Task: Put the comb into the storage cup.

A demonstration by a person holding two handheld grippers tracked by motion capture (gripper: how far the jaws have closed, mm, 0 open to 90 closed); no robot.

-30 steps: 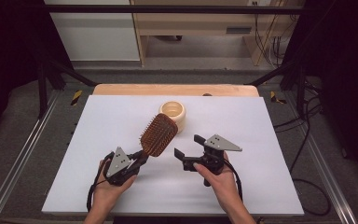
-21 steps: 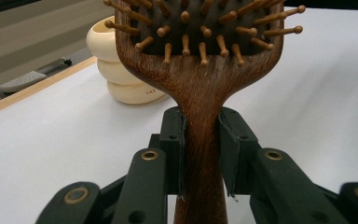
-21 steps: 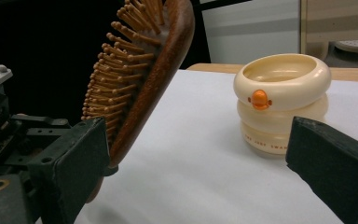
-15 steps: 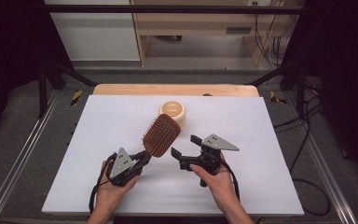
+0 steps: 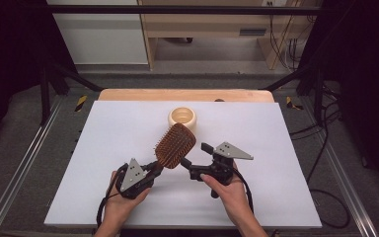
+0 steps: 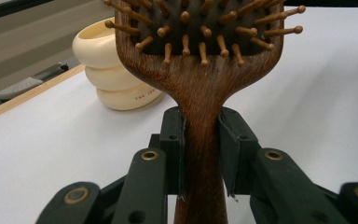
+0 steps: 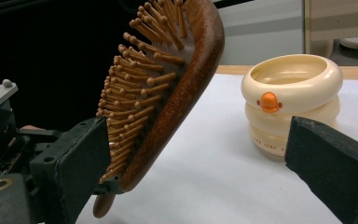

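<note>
Tilting up above the mat [image 5: 103,148], the dark wooden brush [image 5: 175,146] shows peg bristles. Left gripper [image 6: 200,135] clenches its handle. Right gripper [image 5: 196,159] gapes wide around the brush head, one jaw touching bristles. Cream cup [image 5: 182,117] sits beyond.

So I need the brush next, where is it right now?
The brush is held off the table by its handle in the left claw, near the middle of the high view, just in front of the cream pot and beside the open right claw.
</note>
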